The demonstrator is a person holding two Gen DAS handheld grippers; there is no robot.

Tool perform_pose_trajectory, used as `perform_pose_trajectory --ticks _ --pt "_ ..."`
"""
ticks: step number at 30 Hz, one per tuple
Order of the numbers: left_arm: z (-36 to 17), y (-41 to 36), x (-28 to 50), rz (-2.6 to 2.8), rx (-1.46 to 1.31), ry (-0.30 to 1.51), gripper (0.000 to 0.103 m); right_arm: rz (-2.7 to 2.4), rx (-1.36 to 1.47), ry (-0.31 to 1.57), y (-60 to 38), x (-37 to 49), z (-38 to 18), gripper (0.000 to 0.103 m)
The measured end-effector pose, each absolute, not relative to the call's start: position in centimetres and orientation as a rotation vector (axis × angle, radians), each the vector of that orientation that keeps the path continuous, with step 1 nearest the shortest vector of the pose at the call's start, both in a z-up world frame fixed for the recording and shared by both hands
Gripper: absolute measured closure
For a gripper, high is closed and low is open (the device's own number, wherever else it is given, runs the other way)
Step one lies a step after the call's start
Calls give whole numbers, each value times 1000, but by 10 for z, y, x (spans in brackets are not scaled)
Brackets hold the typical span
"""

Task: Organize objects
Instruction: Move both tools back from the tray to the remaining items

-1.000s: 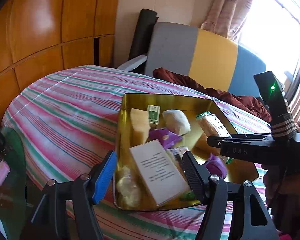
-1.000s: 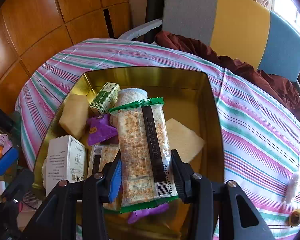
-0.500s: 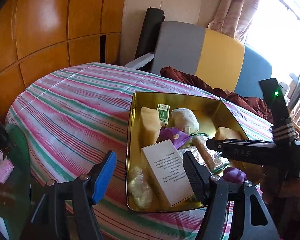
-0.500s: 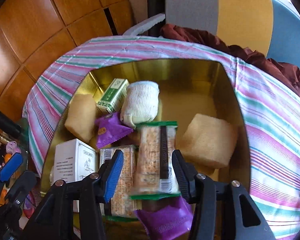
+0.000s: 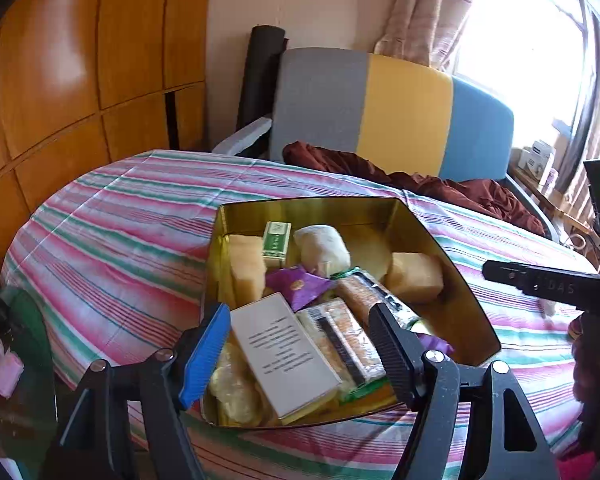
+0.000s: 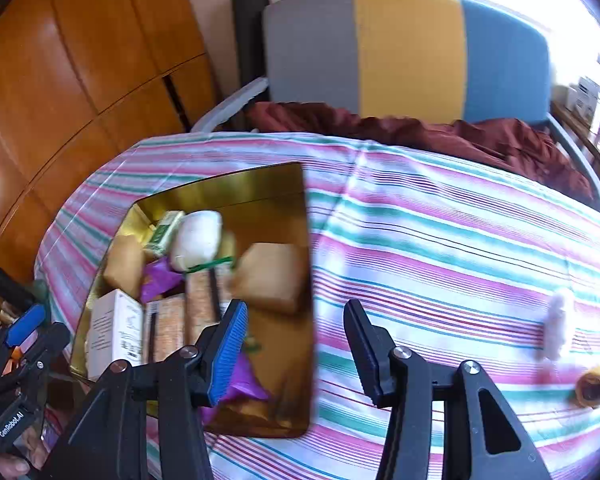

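Note:
A gold tin (image 5: 312,208) (image 6: 228,184) on the striped tablecloth holds several items: a white box (image 5: 284,352), cracker packs (image 5: 376,300) (image 6: 200,296), yellow sponges (image 5: 414,276) (image 6: 268,276), a purple wrapper (image 5: 300,286), a green box (image 5: 277,238) and a white roll (image 5: 322,246). My left gripper (image 5: 300,352) is open and empty, above the tin's near end. My right gripper (image 6: 296,352) is open and empty, over the tin's right rim. A white fluffy item (image 6: 556,328) and a yellow ring-shaped item (image 6: 594,384) lie on the cloth at right.
The table has a pink, green and white striped cloth (image 6: 440,240). A grey, yellow and blue chair (image 5: 392,112) with a maroon cloth (image 5: 420,180) stands behind it. Wooden panelling (image 5: 80,80) is at left. A glass side table (image 5: 16,380) with small items is at lower left.
My right gripper let go of the cracker pack into the tin, opened, and swung right toward the bare cloth. My left gripper pulled back slightly and stayed open.

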State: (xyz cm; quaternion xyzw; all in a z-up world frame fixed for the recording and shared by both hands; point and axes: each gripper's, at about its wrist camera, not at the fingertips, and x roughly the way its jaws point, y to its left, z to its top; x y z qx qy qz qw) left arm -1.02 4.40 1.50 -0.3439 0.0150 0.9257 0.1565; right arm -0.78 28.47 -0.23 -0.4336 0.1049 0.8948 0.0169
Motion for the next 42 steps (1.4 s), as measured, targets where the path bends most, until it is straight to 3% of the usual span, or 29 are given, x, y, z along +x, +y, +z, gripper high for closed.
perform_pose_trajectory --ticks 11,19,24,28,37,42 --pt "24 102 -1 2524 -929 162 30 2560 -1155 491 408 55 6 52" --pt "28 159 8 2407 -890 258 29 2328 -1016 661 510 110 -2 40" --pt "32 201 14 2315 -852 312 27 2149 -875 903 565 148 -22 37" --pt "32 240 17 2244 -851 342 27 2059 -829 1089 586 167 -37 37" --pt "8 342 12 2023 -985 303 29 1984 -753 1233 599 188 -46 37" --pt "-15 402 5 1918 -1051 288 35 1969 -750 1304 603 192 -53 37"
